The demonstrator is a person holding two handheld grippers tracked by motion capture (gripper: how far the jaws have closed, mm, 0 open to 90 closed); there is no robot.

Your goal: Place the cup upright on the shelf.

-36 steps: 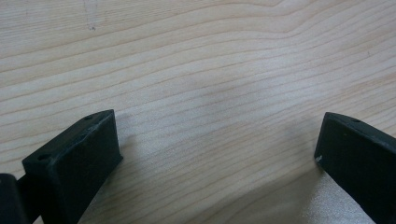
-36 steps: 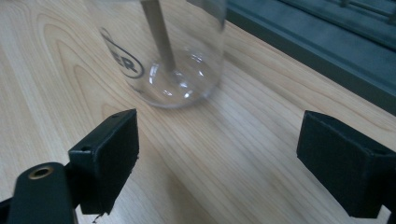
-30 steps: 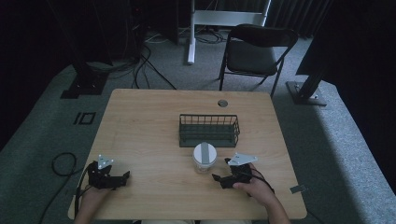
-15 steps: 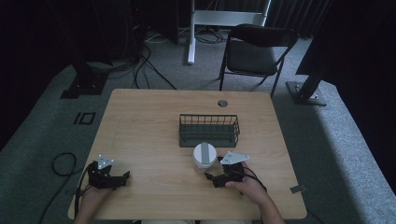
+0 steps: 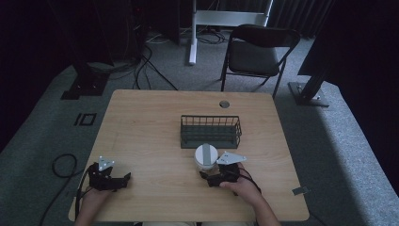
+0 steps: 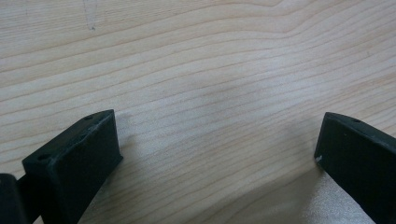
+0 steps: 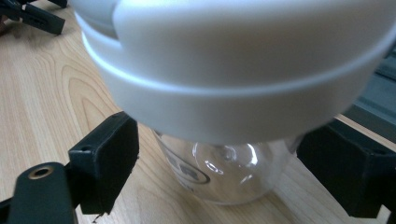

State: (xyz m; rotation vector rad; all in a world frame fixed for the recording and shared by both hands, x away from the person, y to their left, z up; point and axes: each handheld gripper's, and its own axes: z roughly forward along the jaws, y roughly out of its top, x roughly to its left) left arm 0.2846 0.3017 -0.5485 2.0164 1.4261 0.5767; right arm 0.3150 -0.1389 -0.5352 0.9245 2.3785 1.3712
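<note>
Wooden table [image 5: 155, 122]: two grippers, one jar, one basket. Your left gripper [image 5: 123, 179] rests released, empty. One clear glass jar with white lid [image 5: 206, 157] stands upright before the dark wire basket [image 5: 210, 131]; your right gripper [image 5: 205, 177] straddles it, jaws parted.

1. The white lid [image 7: 243, 60] of the clear jar [image 7: 224, 172] is cut off by the top edge of the right gripper view and is blurred; it hides the jar's upper part.
2. In that view both jaws flank the jar, but contact cannot be told.
3. The print on the jar is too blurred to read.
4. The wire basket [image 7: 378, 88] is perhaps the dark shape at the right edge.
5. The person's forearms leave the high view at the table's near edge.
</note>
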